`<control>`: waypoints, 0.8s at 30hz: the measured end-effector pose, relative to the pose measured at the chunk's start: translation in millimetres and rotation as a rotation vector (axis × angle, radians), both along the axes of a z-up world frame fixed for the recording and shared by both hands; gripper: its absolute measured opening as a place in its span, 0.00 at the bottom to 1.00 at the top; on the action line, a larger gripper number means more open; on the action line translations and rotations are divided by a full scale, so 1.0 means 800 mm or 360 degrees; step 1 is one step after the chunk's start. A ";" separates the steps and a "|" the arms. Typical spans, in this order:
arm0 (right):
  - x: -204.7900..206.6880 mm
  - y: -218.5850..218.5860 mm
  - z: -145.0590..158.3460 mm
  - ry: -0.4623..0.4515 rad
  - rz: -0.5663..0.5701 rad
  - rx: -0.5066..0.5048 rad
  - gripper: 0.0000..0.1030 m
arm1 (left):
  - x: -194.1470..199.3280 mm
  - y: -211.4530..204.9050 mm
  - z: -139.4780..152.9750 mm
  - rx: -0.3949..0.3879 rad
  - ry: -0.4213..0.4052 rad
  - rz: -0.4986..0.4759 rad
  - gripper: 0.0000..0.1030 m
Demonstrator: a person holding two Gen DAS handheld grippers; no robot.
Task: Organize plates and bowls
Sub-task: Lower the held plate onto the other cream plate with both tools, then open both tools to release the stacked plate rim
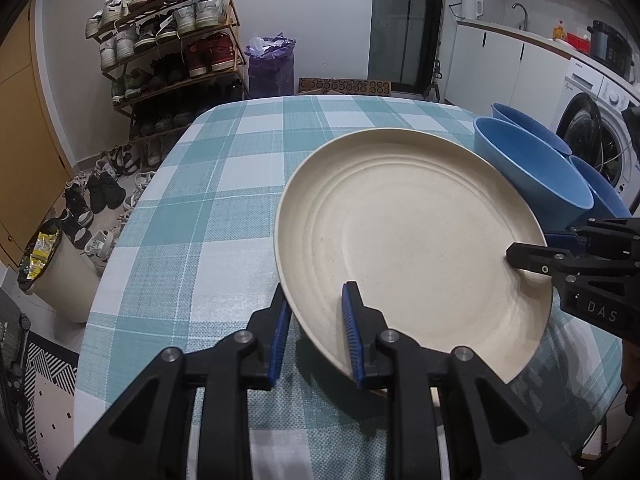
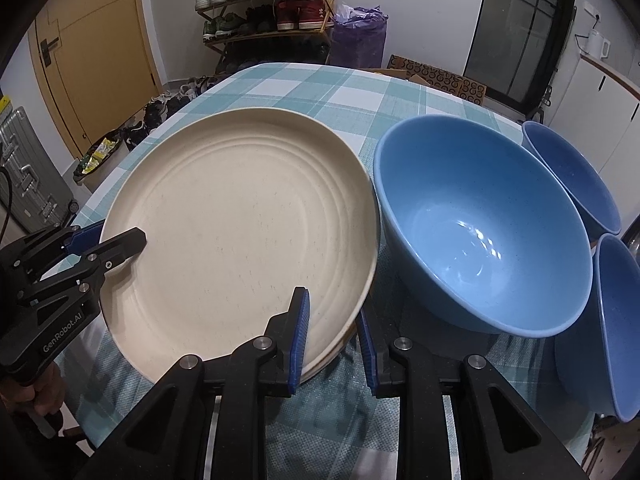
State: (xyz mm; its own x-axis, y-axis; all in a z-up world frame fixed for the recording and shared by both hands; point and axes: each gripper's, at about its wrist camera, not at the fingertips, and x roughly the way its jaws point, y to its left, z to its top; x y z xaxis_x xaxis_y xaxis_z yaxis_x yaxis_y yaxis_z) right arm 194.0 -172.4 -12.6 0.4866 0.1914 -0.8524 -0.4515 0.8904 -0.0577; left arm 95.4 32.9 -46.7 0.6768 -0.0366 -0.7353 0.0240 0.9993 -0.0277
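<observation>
A large cream plate [image 1: 412,232] [image 2: 240,220] sits over the teal checked tablecloth, slightly tilted. My left gripper [image 1: 316,292] is shut on its near left rim, one blue pad above and one below. It also shows as the left gripper [image 2: 114,236] in the right wrist view. My right gripper [image 2: 331,304] is shut on the plate's near right rim, and appears as the right gripper [image 1: 532,246] in the left wrist view. A second cream rim peeks out beneath the plate. A big light-blue bowl [image 2: 480,232] [image 1: 532,172] touches the plate's right side.
Two darker blue bowls [image 2: 572,176] [image 2: 616,320] lean beside the big one at the table's right edge. The table [image 1: 224,184] stretches away to the left and far side. On the floor beyond stand a shoe rack [image 1: 168,40], a bin [image 1: 60,272] and a washing machine [image 1: 600,128].
</observation>
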 end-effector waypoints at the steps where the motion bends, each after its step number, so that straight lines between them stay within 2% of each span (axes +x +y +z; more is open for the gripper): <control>1: 0.000 0.000 0.000 -0.0003 0.0001 -0.0006 0.23 | 0.001 -0.001 -0.001 0.0011 0.0003 0.0001 0.24; 10: -0.002 0.003 -0.008 -0.0047 -0.0005 -0.0123 0.23 | 0.001 -0.010 -0.008 0.0113 0.0001 -0.0009 0.27; 12: -0.003 0.003 -0.011 -0.0056 -0.0007 -0.0139 0.23 | 0.002 -0.011 -0.009 0.0106 0.0006 -0.0021 0.34; 18: -0.002 0.001 -0.017 -0.0046 -0.0011 -0.0144 0.25 | 0.002 -0.018 -0.013 0.0111 0.0027 -0.0053 0.48; 24: -0.001 -0.006 -0.012 0.0026 0.0020 0.0004 0.41 | 0.000 -0.014 -0.006 0.0061 0.0014 -0.0058 0.51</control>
